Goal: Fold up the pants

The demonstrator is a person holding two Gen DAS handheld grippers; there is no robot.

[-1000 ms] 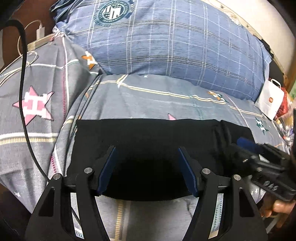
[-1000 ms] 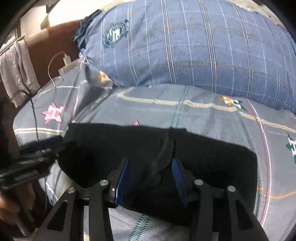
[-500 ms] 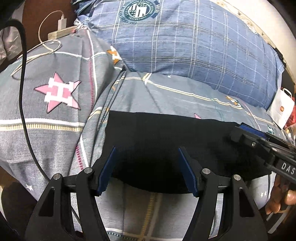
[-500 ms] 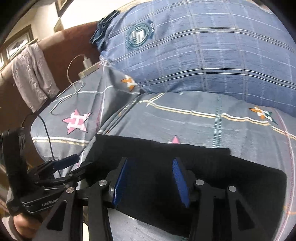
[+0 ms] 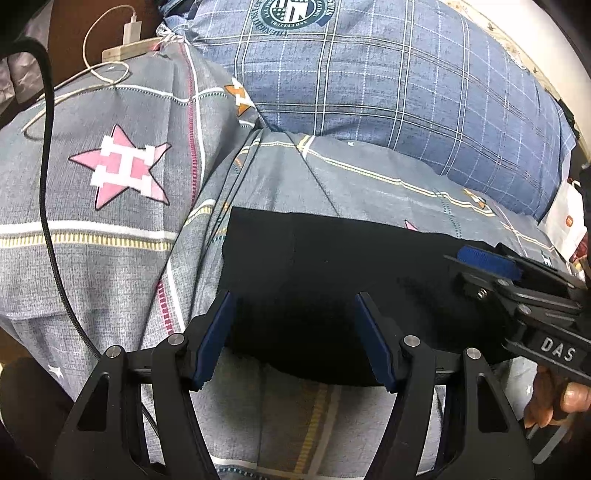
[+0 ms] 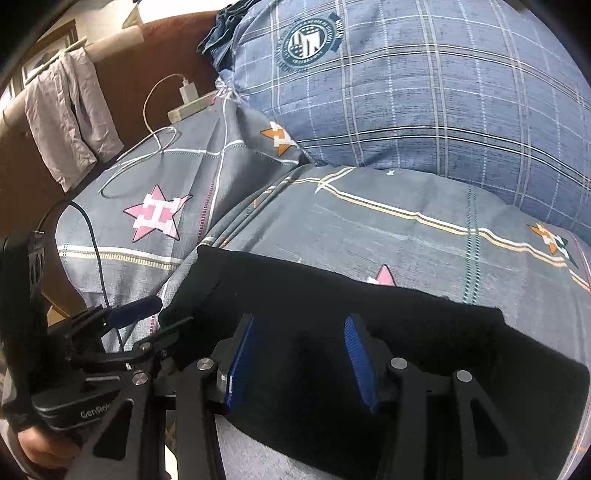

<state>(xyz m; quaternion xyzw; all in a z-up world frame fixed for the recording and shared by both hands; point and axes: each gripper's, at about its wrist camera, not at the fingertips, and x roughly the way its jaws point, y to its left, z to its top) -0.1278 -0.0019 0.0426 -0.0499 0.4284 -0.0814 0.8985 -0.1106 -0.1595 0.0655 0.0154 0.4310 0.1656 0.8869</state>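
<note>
Lower middle of both views, the black pants (image 5: 332, 280) now lie as 1 flat slab on the bedspread (image 5: 122, 258); the bunched ridge is gone. Left gripper (image 5: 293, 338) and right gripper (image 6: 299, 363) both hover spread, pinching nothing, so that fold looks done.

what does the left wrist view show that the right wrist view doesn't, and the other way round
Only the left wrist view shows a white paper bag at the right edge of the bed.

Only the right wrist view shows a grey garment hung over a rail by the brown headboard.

Both show the black pants lying flat on the grey star-print bedsheet, the blue plaid pillow behind them, and the white charger with its cable. Each view also catches the other tool: the left gripper and the right gripper both stand open over the pants.
</note>
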